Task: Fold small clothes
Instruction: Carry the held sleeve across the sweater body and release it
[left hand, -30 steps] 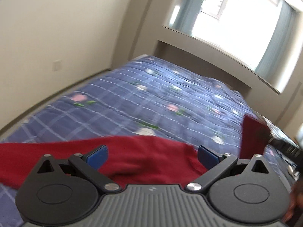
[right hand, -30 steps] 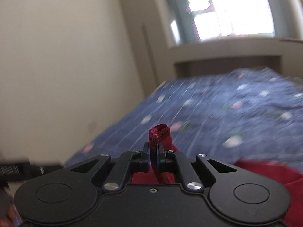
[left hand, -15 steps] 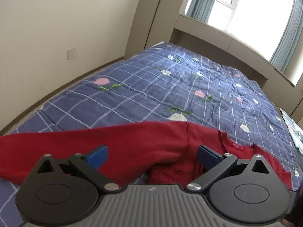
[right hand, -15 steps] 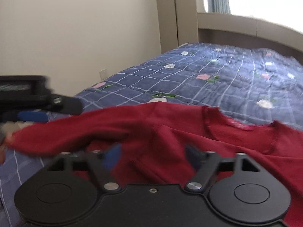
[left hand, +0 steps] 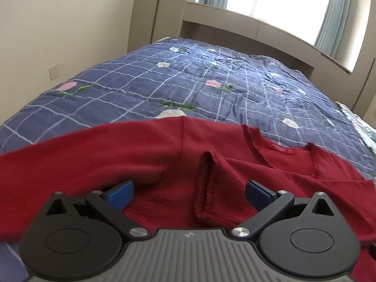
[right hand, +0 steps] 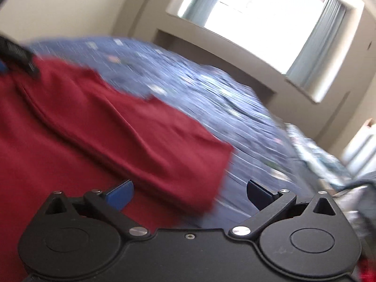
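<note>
The right gripper (right hand: 189, 193) has its jaws spread as wide as they go, with nothing pinched between them; they have just been opening, and the fold of red cloth they clamped a second ago is out of them. The left gripper (left hand: 189, 193) also stands wide with its pads clear of the cloth, as it did a second ago.

Beyond the left jaws, the red sweater (left hand: 164, 155) lies spread on the bed (left hand: 211, 87), neckline (left hand: 279, 150) toward the window (left hand: 270, 2). One sleeve (left hand: 70, 155) runs out to the left of the neckline, and a hemmed cuff (left hand: 208, 188) is laid back over the body just this side of it. In the right wrist view, which is smeared with motion, a straight edge of the sweater lies flat on the quilt.

Judging from this, the sleeve has been let go onto the body, so one fold looks placed and neither hand holds anything.

Against the earlier frames, both views now look lower onto the bed, the sweater fills more of each, and the right view has tilted and swung away from the neckline, toward the sweater's edge.
</note>
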Demonstrator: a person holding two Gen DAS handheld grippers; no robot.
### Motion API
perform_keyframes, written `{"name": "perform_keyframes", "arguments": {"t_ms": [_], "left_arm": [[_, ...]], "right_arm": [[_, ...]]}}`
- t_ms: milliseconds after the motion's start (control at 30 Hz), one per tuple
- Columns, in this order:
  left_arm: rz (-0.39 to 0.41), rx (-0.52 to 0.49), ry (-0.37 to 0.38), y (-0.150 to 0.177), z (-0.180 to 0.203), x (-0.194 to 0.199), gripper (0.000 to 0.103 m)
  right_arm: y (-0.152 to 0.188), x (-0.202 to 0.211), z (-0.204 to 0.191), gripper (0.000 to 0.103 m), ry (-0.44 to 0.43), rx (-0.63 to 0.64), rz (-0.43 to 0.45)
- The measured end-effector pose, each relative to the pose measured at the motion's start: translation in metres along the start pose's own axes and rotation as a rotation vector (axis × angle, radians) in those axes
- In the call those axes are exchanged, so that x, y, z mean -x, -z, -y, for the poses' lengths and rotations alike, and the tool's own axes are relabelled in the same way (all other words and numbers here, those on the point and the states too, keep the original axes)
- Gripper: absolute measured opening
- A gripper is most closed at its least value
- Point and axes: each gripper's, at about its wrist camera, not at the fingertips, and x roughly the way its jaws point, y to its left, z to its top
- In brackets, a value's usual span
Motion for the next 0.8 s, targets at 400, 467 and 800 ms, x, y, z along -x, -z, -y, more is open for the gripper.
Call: {"name": "perform_keyframes", "arguments": {"t_ms": [400, 467, 800], "left_arm": [[0.057, -0.071, -0.099, 0.022, 0.009, -0.011, 0.102], [0.057, -0.073, -0.099, 0.022, 0.009, -0.011, 0.102], [0.058, -0.082, -0.105, 0.023, 0.01, -0.012, 0.103]], "right_arm": [[0.03, -0.006, 0.002, 0.102, 0.358, 0.12, 0.129], [0.035, -0.006, 0.015, 0.102, 0.344, 0.067, 0.083], [0.022, 0.019, 0.021, 0.102, 0.208, 0.04, 0.077]]}}
